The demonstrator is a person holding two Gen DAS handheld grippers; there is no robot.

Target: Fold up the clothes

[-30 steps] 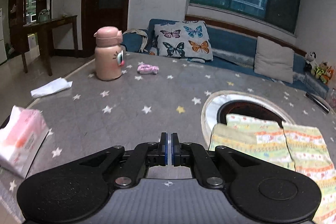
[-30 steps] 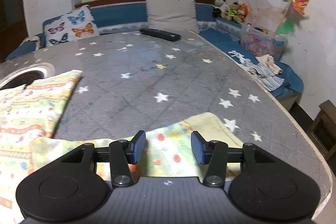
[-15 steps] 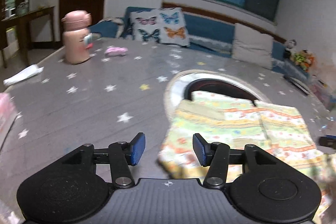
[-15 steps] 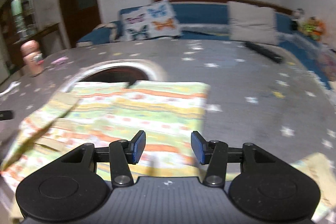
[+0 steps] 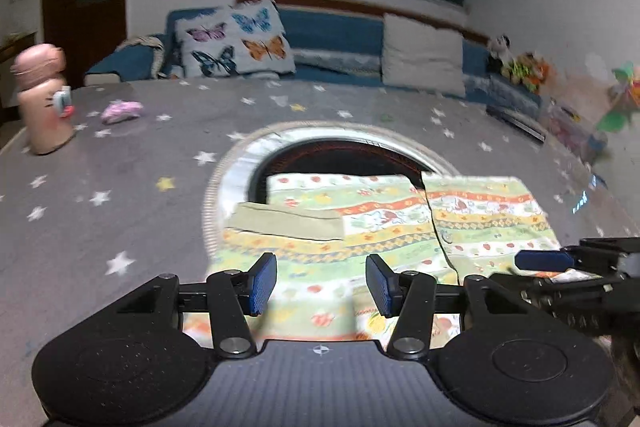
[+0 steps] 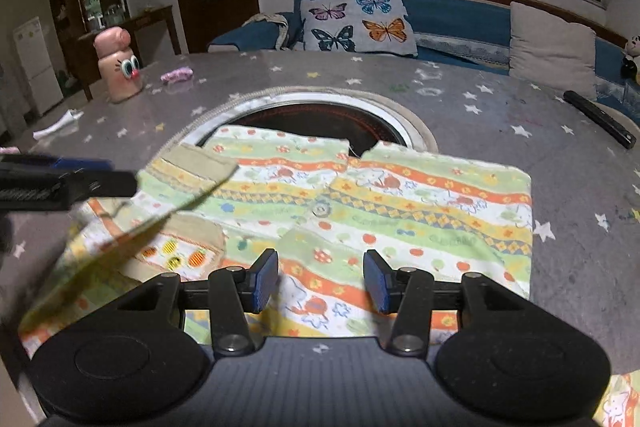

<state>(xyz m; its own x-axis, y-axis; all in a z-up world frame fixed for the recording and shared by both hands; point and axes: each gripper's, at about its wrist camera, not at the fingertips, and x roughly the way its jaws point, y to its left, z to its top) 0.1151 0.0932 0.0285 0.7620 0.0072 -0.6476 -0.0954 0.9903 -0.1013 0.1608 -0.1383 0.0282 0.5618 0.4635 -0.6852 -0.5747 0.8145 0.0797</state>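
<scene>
A striped, fruit-print child's garment (image 5: 384,219) (image 6: 400,195) lies flat on the grey star-pattern table (image 5: 120,195), partly over a round opening. My left gripper (image 5: 322,285) is open just above the garment's near edge, with nothing between its fingers. My right gripper (image 6: 320,281) is also open and empty over the near edge. Each gripper shows in the other's view: the right gripper (image 5: 552,261) at the right, the left gripper (image 6: 60,179) at the left. A blurred flap of the garment (image 6: 120,247) stands raised beside the left gripper.
The round opening (image 5: 340,155) (image 6: 312,115) with a metal rim sits mid-table. A pink bottle (image 5: 40,99) (image 6: 118,71) and a small pink item (image 5: 120,111) are far left. A black remote (image 6: 600,119) lies at the right. Another printed cloth (image 6: 616,399) lies at the bottom right corner.
My left gripper went from shut to open and swung right over the garment. My right gripper turned left, away from the second cloth, and now faces the garment.
</scene>
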